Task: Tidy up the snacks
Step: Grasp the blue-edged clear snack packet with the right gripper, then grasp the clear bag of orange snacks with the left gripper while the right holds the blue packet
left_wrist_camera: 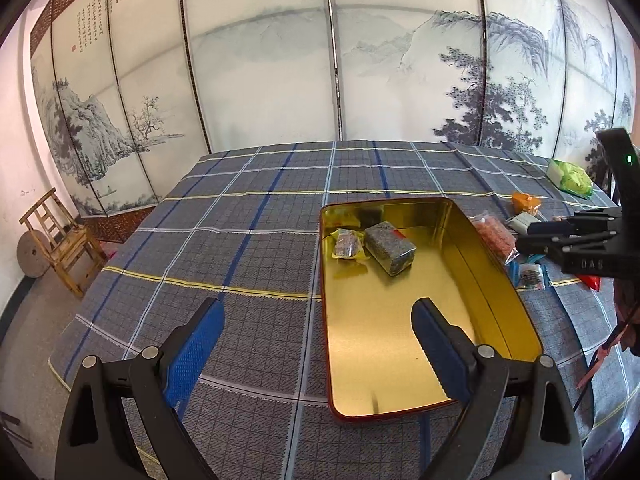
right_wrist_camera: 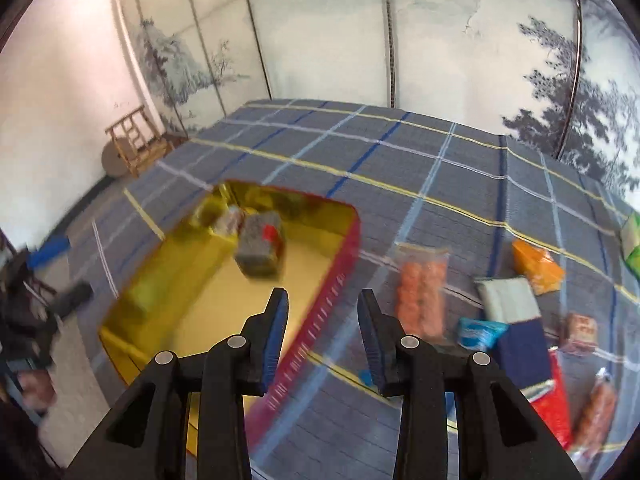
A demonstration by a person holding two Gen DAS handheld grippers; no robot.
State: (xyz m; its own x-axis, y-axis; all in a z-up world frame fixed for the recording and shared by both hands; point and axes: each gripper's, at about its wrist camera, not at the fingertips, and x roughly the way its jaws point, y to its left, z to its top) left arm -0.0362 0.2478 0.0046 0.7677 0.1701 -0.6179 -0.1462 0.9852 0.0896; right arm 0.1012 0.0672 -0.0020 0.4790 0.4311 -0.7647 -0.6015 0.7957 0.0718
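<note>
Each tool — left tool [left_wrist_camera: 318, 316], right tool [right_wrist_camera: 323, 300] — has black angular arms, silver rivets, blue ribbed pads.

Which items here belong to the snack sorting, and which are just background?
Job:
- gold-lined rectangular metal tin
- grey foil-wrapped brick packet in it
- yellow-edged small sachet in it
- clear packet of orange snacks
- orange crinkled pouch

Background:
- wooden slatted chair
- painted landscape folding screen

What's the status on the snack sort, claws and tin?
Left claw open, empty, over the tin rim. Right claw empty, jaws narrowly apart. Two packets in tin: grey block, yellow packet. Remaining snacks loose on cloth; nothing blocking.
</note>
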